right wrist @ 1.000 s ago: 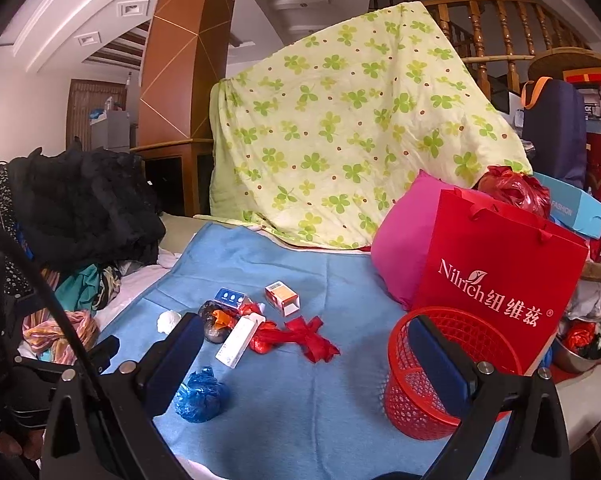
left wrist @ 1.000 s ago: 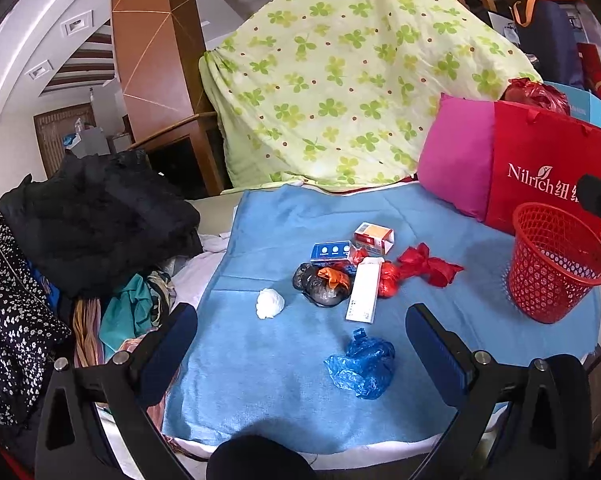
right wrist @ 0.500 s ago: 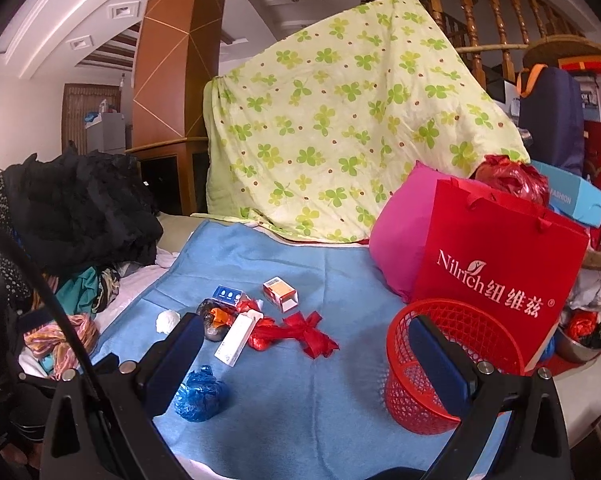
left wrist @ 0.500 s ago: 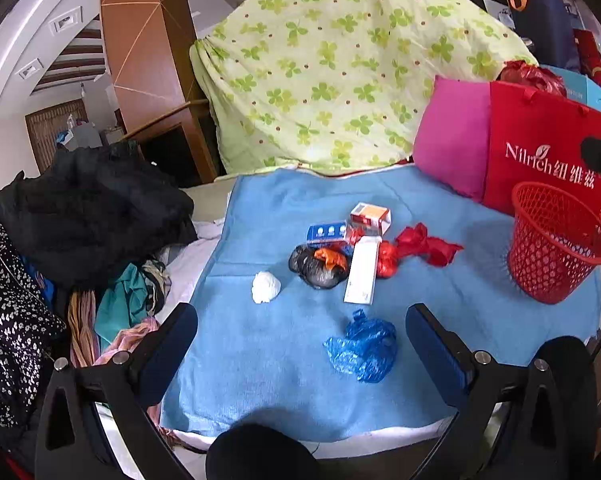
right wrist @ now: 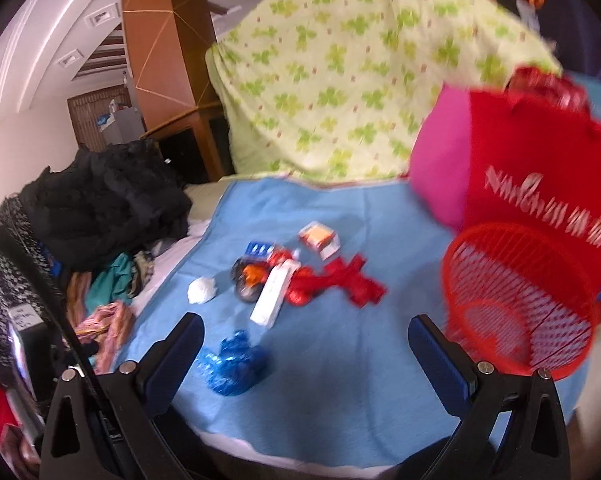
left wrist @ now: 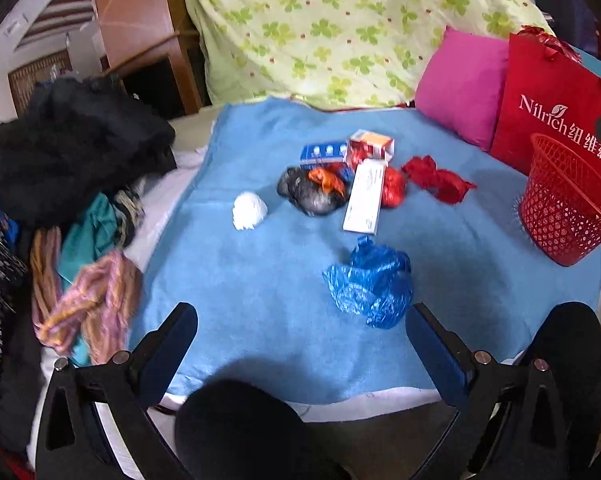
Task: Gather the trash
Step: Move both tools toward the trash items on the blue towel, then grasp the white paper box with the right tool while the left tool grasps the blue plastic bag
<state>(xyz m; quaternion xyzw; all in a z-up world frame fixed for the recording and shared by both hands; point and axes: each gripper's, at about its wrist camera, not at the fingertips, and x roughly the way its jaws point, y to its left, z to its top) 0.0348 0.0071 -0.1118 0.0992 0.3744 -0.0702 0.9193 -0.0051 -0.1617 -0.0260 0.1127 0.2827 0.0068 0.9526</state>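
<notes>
**Take the nearest piece first**

Both the left gripper (left wrist: 301,344) and right gripper (right wrist: 305,350) are spread wide, empty. The blue plastic wad (left wrist: 370,281) lies lower centre, nearest; straddle it squarely, pinch deep, then carry to the red basket (left wrist: 566,206) at right edge.

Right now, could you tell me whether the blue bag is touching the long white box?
Apart. The left wrist view shows a strip of blue blanket between the blue bag and the long white box.
</notes>
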